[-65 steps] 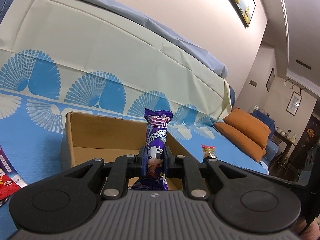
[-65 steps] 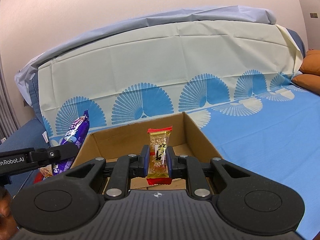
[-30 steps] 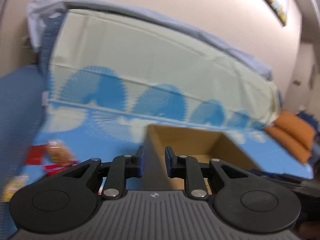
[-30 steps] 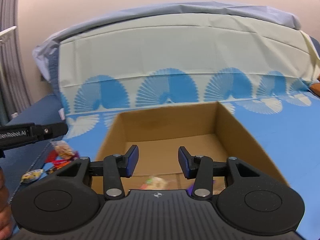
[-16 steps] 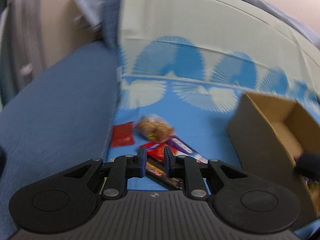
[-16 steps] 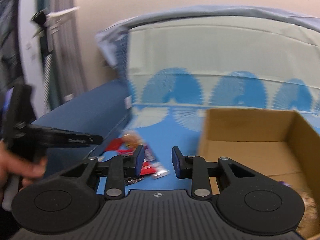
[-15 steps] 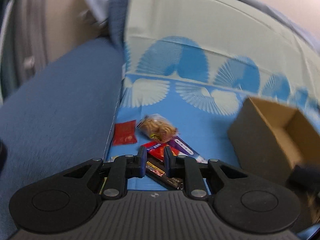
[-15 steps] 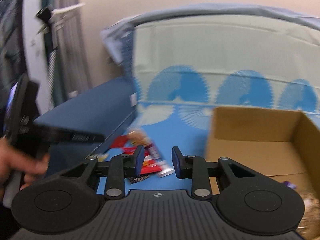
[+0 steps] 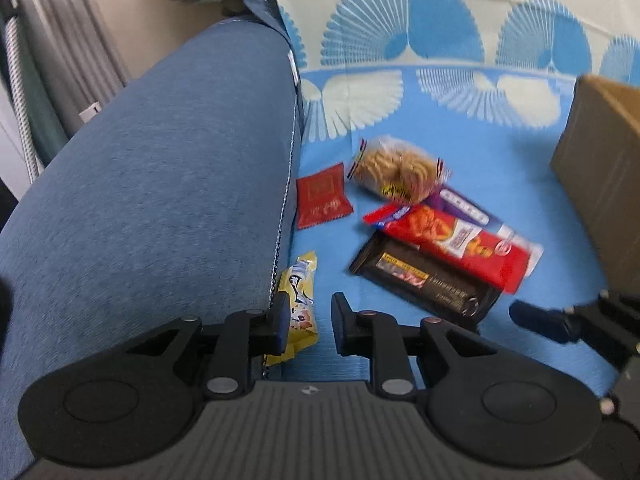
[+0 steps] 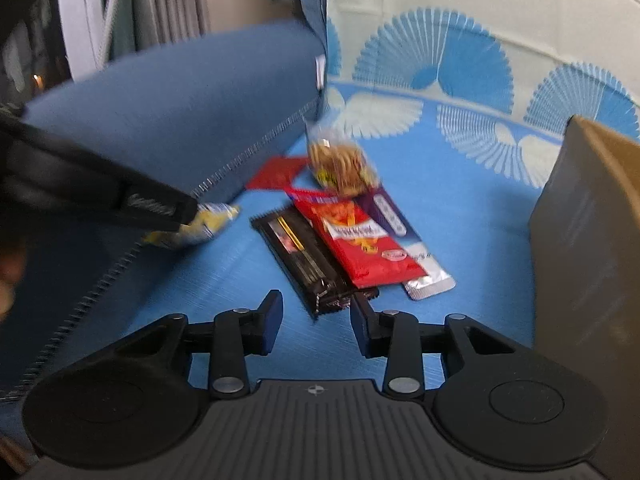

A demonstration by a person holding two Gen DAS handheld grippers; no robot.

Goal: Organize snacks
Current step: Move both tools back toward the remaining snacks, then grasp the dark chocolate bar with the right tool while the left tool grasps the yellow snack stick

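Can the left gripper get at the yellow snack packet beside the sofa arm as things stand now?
Probably yes. The left gripper is open and empty just above the yellow snack packet, with nothing on top. The sofa arm beside it leaves little room for the left finger.

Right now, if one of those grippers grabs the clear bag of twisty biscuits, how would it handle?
The biscuit bag looks puffy and thin-skinned, so it would probably crinkle and give under the pads. Its contents look brittle; a hard squeeze may crack them. It seems light, and one end rests on the red packet, which may shift.

6 snack packets point(image 9: 448, 240), 1 cardboard box point(image 9: 600, 184)
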